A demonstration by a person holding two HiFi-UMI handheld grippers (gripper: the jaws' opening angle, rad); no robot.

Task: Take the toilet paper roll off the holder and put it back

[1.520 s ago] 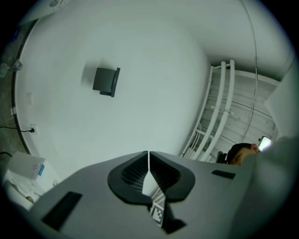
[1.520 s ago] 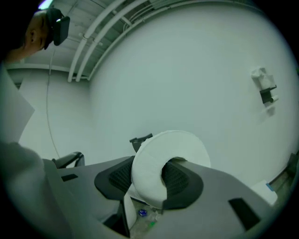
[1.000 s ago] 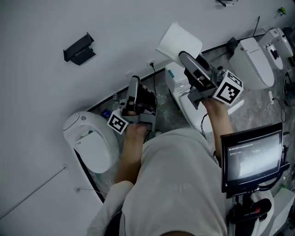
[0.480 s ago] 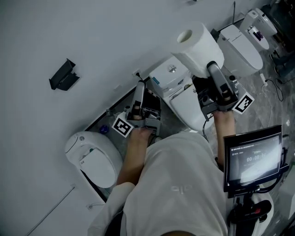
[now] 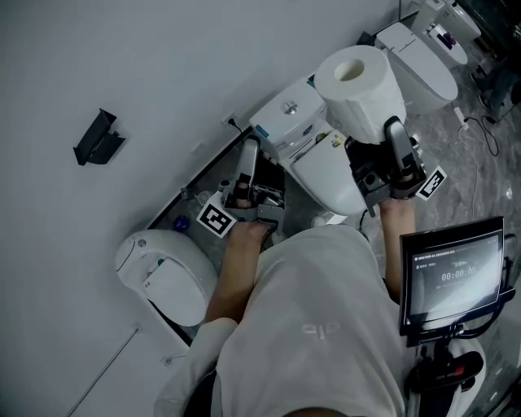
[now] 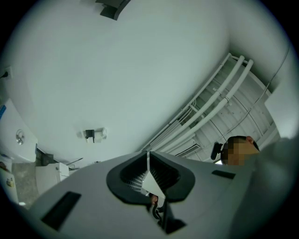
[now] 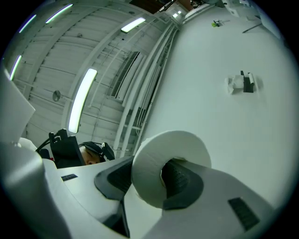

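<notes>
The toilet paper roll [image 5: 358, 91] is off the holder and clamped in my right tongs [image 5: 373, 134]. In the head view its core opening faces up towards the camera. In the right gripper view the roll [image 7: 148, 161] sits between the two dark pads, and the right tongs [image 7: 153, 182] press on it from both sides, with one pad showing through the core. The black holder [image 5: 96, 140] is fixed to the white wall [image 5: 187, 57], well apart from the roll, at the far left of the head view, and it carries nothing.

My left tongs [image 5: 250, 159] are held lower, between the two arms. In the left gripper view the left tongs [image 6: 148, 173] are pressed together with nothing between them, pointing at the bare wall. The holder [image 6: 112, 5] just shows at the top edge of that view.

Below the grippers several toilets stand on the floor along the wall. One [image 5: 163, 273] is at the left, one [image 5: 313, 159] is behind the roll, and another [image 5: 423, 59] is at the upper right. A lit screen [image 5: 454, 273] stands at my right side.
</notes>
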